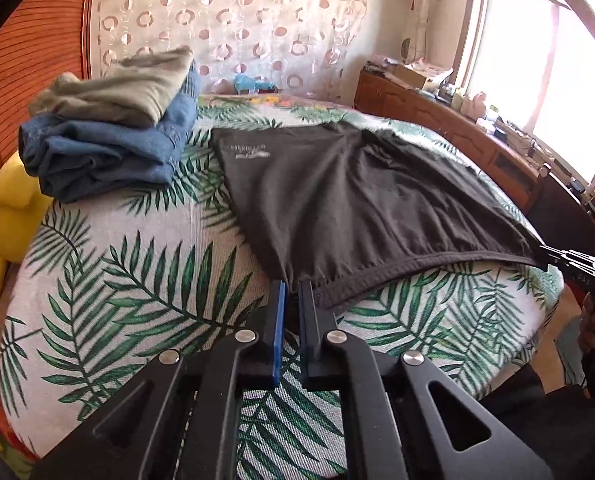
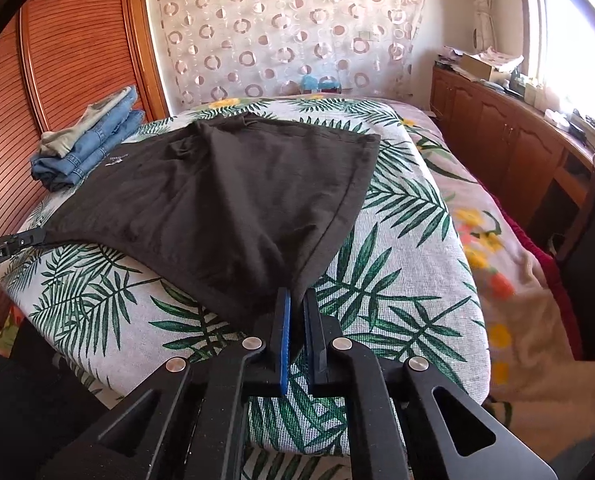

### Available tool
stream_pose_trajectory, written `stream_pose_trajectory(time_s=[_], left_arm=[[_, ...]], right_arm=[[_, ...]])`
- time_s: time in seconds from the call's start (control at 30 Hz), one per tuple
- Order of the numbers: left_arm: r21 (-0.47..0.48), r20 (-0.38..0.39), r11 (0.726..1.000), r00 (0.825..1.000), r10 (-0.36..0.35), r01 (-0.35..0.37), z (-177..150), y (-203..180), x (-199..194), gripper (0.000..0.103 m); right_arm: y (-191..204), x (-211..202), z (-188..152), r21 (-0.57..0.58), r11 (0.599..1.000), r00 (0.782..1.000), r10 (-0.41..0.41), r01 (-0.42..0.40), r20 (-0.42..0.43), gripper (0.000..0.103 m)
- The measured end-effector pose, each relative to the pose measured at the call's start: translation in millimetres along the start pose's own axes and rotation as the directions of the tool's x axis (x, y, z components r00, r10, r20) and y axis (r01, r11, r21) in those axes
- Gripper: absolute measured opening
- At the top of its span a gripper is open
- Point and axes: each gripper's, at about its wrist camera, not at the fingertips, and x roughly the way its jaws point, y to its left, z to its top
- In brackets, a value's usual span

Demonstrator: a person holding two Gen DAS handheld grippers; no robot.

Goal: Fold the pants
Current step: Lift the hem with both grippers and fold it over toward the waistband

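The black pants (image 1: 337, 196) are lying spread across the leaf-print bed (image 1: 137, 280), toward its near edge. The left gripper (image 1: 292, 286) is pinching one near corner of the waistband; the right gripper (image 2: 297, 294) is pinching the other. Folded clothes (image 1: 109, 132) are sitting at the far left corner.

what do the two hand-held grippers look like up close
Each hand-held gripper, left and right, is a matte black frame with triangular cut-outs, silver round pivot pins, and two flat narrow fingers, one edged in blue. White "GenRobot.AI" lettering marks the left one's side in the right wrist view.
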Motion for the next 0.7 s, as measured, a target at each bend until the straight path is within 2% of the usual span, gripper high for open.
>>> stream_pose_trajectory(time_s=[0.23, 0.4, 0.7], left_arm=[[0.025, 0.05, 0.999, 0.998, -0.022, 0.021, 5.2, -6.6, -31.1, 0.006], [0.021, 0.054, 0.999, 0.997, -0.047, 0.046, -0.7, -4.9, -50.0, 0.006], [0.034, 0.035, 0.999, 0.999, -0.039, 0.037, -4.1, -9.6, -46.0, 0.006]], right_arm=[[-3.6, -12.0, 7.9, -0.021, 1.0, 1.0, 0.024, -0.024, 0.02, 0.005], [-6.6, -29.8, 7.0, -0.036, 0.998, 0.999, 0.043, -0.042, 0.012, 0.005], [-12.0, -32.0, 3.8, -0.023, 0.998, 0.998, 0.051, -0.052, -0.028, 0.005]])
